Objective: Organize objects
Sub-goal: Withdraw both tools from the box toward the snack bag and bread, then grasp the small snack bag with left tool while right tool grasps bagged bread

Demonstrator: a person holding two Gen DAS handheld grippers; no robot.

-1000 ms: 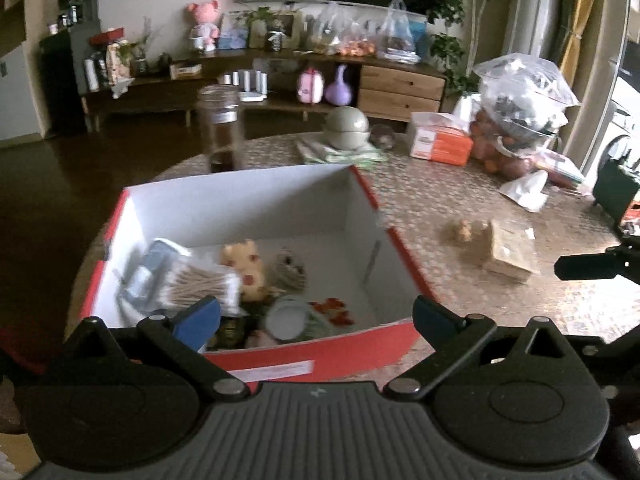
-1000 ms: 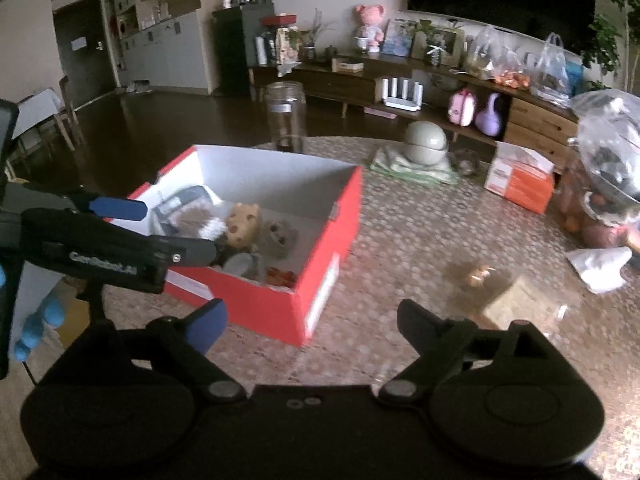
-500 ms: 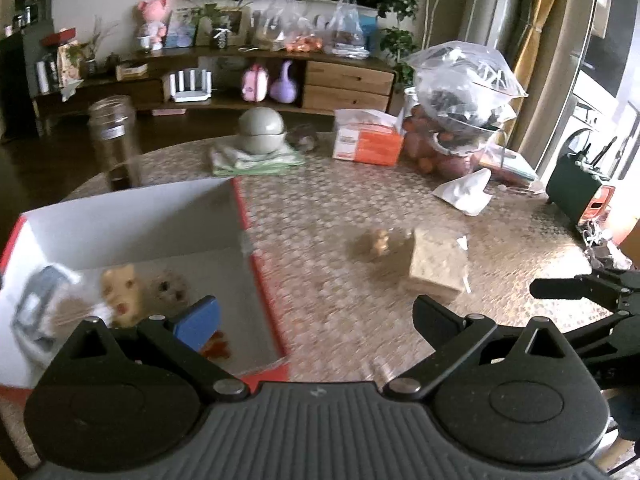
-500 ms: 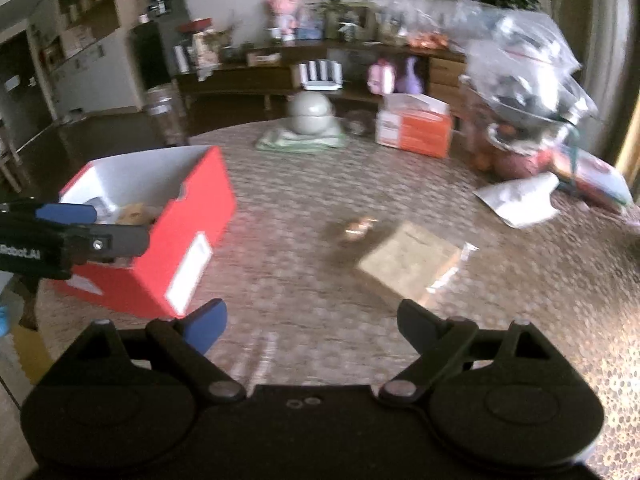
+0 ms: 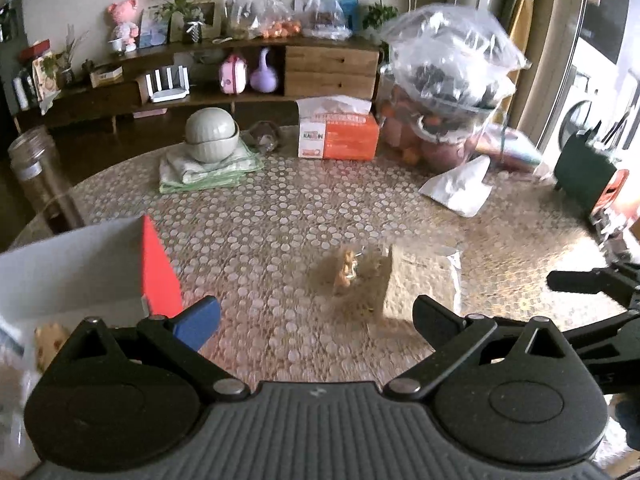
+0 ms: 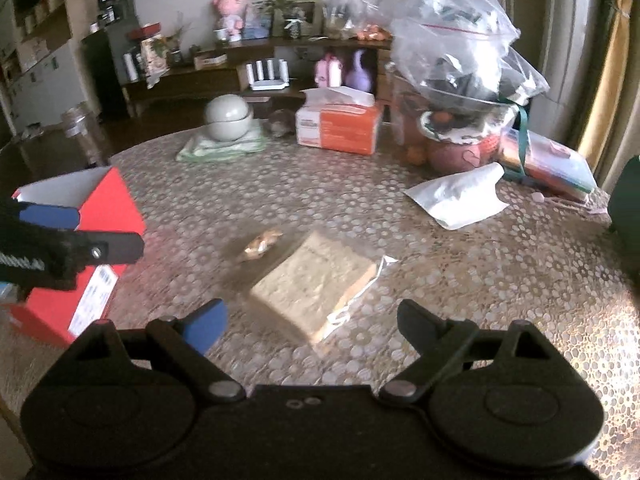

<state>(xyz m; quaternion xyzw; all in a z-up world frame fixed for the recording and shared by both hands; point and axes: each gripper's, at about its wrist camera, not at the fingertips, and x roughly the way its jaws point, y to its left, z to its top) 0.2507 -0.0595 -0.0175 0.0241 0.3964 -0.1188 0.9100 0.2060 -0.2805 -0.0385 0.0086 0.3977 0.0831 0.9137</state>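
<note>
A wrapped slice of bread lies on the patterned table, just ahead of my right gripper, whose jaws stand wide and hold nothing. A small golden wrapped sweet rests beside the bread's far left corner. In the left wrist view the same bread and sweet sit ahead of my left gripper, which is open and empty too. The red box with white inside is at the left; its red side wall shows behind the left gripper's fingers.
At the back of the table stand an orange tissue box, a grey lidded bowl on folded green cloth, a glass jar, a big clear bag over fruit and a white pouch. A dark green holder is far right.
Both grippers have swung right, away from the red box. The box has slid to the left edge of both views; the bread and sweet now sit centred and closer. Both jaws stayed wide.
</note>
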